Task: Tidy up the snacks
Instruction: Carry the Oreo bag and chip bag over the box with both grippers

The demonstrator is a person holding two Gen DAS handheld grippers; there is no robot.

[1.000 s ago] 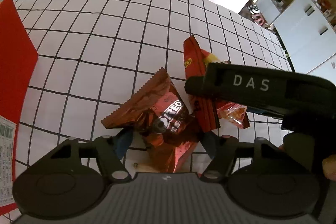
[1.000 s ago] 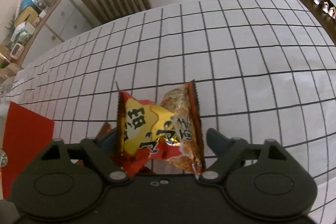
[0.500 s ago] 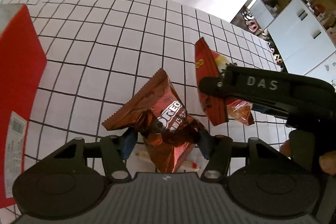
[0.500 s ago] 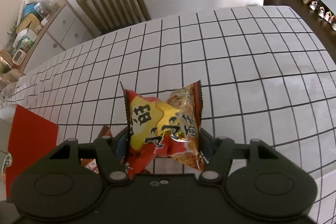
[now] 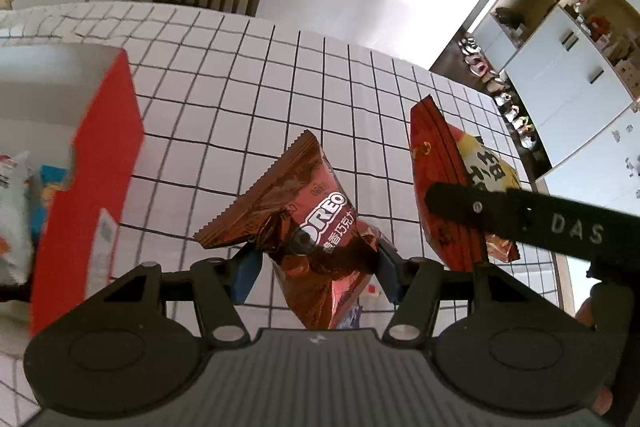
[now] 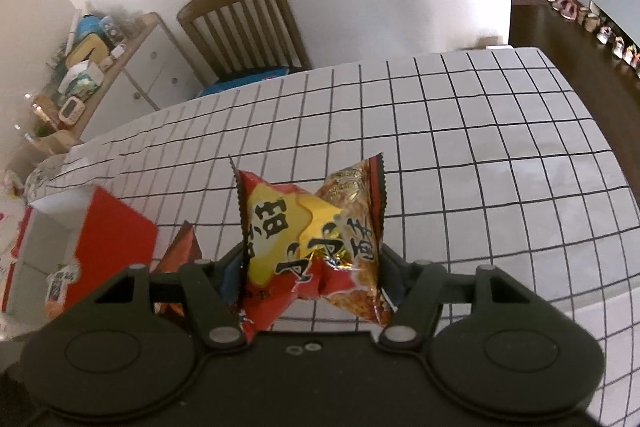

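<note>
While both packs are hanging clear of the table, these risks are showing:
Box [image 5: 108,163]: standing open at left, snacks inside; a swinging pack is liable to clip its red wall.
Oreo pack [image 5: 308,227]: left gripper [image 5: 314,267] is pinching its crumpled middle; slick foil may be slipping.
Chip pack [image 6: 312,239]: right gripper [image 6: 312,279] is squeezing it halfway shut; contents risk crushing.

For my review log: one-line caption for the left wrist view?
Left gripper pinches a brown Oreo packet above the grid tablecloth, red box alongside.
</note>
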